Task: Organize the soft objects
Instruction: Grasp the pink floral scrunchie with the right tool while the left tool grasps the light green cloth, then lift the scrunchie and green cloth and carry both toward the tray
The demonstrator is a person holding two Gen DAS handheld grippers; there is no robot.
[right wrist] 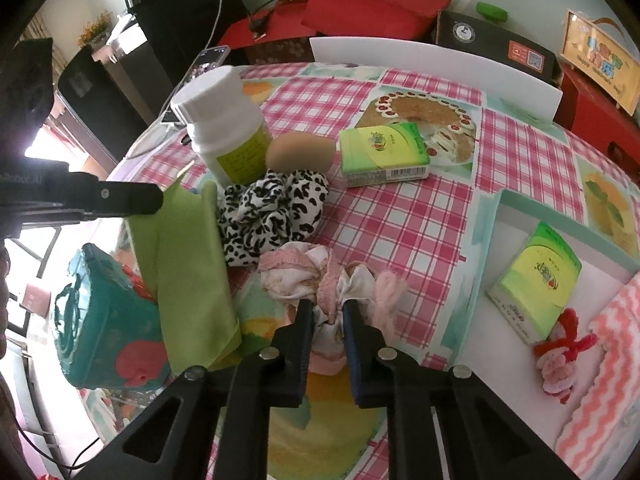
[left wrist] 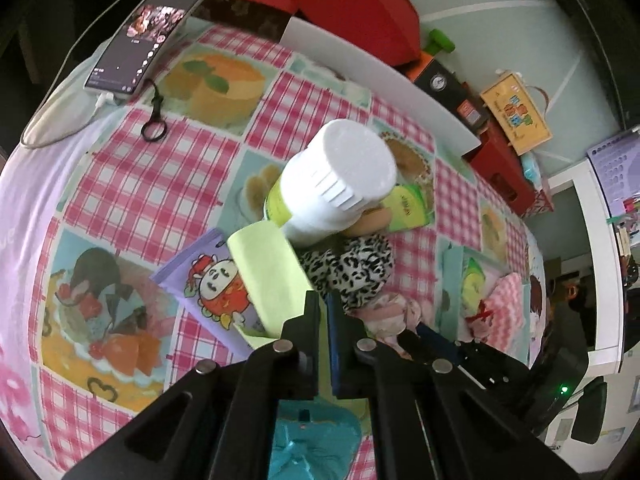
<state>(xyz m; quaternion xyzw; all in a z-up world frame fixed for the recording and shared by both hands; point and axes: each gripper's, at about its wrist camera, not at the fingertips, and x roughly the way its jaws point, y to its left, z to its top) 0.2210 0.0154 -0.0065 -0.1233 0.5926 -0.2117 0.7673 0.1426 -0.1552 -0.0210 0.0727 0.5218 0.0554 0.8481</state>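
Both tongs are clamped: the left tongs (left wrist: 323, 308) pinch the green cloth (left wrist: 268, 280), the right tongs (right wrist: 325, 312) grip the pink scrunchie (right wrist: 316, 276). Cloth and scrunchie lie just beside the leopard scrunchie (right wrist: 268, 212), cloth on its left, pink one in front. Probably each is gripped for carrying to the white tray (right wrist: 520, 220), well right of it, where soft things already sit.

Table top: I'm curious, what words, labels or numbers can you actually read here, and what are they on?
"ve": end of a word on the pink cloth, the rest cut off.
Tissue pack: printing and barcode, blurred.
White bottle label: too small.
Phone screen: too small.
Yellow sign: colourful characters, blurred.
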